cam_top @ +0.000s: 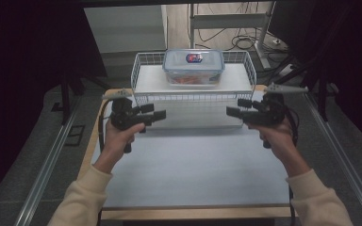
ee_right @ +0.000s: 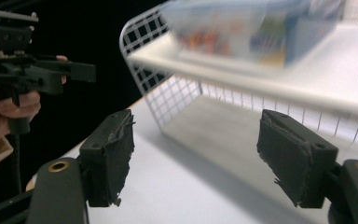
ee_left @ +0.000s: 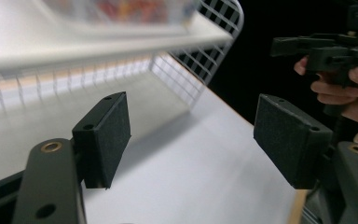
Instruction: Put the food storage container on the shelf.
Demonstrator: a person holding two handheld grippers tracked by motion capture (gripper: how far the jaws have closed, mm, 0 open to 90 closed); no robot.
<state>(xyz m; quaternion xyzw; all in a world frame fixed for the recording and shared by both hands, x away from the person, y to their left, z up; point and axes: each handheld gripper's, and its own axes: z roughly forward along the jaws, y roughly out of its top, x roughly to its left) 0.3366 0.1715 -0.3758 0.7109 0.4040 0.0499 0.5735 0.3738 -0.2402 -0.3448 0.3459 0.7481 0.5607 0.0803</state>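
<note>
— Grippers first: how do they stand?

— Both of mine hover over the white table (cam_top: 193, 165), pointing at each other. My left gripper (cam_top: 159, 113) has its jaws spread wide with nothing between them; my right gripper (cam_top: 233, 109) is just as wide and empty.

— And the box?

— Well apart from both. The clear box (cam_top: 193, 67) with a blue-rimmed lid sits on the white shelf (cam_top: 146, 77) inside the wire basket (cam_top: 137, 63), at the table's far edge.

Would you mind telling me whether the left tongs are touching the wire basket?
Apart. In the high view the left tongs point inward in front of the wire basket, and the left gripper view shows bare white table between the open pads and the basket.
</note>
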